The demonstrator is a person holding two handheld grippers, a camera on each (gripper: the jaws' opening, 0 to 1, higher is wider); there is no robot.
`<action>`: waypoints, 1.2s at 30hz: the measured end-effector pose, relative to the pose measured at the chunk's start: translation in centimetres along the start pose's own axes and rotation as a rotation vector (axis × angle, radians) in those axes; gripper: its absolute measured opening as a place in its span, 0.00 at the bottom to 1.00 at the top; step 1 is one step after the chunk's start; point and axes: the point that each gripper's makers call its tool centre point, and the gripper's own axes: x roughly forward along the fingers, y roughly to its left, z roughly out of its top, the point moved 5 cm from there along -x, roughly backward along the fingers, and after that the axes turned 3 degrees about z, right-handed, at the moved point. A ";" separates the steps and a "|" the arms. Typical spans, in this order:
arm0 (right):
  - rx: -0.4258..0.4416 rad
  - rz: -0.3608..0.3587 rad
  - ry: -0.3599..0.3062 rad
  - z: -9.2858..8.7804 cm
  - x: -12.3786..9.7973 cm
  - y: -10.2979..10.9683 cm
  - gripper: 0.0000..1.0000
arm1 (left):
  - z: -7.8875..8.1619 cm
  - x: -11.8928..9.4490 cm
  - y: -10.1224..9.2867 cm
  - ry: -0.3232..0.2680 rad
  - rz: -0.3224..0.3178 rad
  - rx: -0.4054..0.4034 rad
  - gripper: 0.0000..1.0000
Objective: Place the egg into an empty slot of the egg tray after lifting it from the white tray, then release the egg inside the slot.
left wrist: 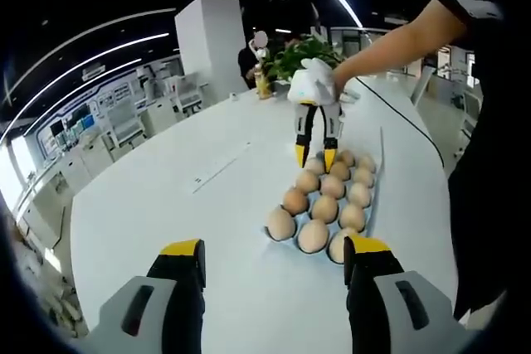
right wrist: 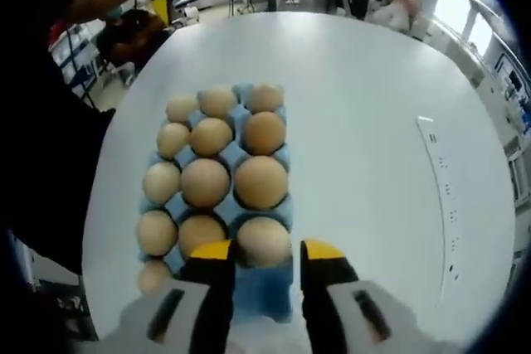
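Right gripper [right wrist: 264, 254] hovers over the near end of the blue egg tray [right wrist: 264, 296], its yellow-tipped jaws apart on either side of the nearest egg [right wrist: 264, 242], which sits in a slot; whether the tips touch the shell I cannot tell. From the left gripper view this same tool [left wrist: 316, 155] points down over the far end of the tray [left wrist: 371, 205] on the white table [left wrist: 166, 196]. Left gripper [left wrist: 274, 256] hangs near the tray, jaws wide apart and holding nothing.
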 end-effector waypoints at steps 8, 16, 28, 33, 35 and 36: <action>0.042 -0.076 0.025 -2.7 -2.0 -1.6 0.30 | 0.0 0.0 0.0 0.002 0.000 0.000 0.68; 0.053 -0.159 0.097 -5.6 -3.8 -3.3 0.29 | 0.0 0.2 -0.2 0.002 -0.006 0.000 0.67; 0.033 -0.182 0.266 -8.0 -3.2 -5.3 0.29 | 0.3 0.0 0.0 0.007 0.000 0.007 0.67; 0.049 -0.105 0.330 -7.9 -2.5 -5.6 0.29 | 0.6 -0.1 0.4 0.010 0.014 0.009 0.67; 0.001 -0.169 0.328 -7.6 -3.2 -4.9 0.29 | 0.5 -0.1 0.4 0.008 0.020 0.003 0.67; -0.024 -0.184 0.313 -7.2 -3.9 -4.3 0.29 | 0.5 -0.1 0.3 0.009 0.016 0.006 0.67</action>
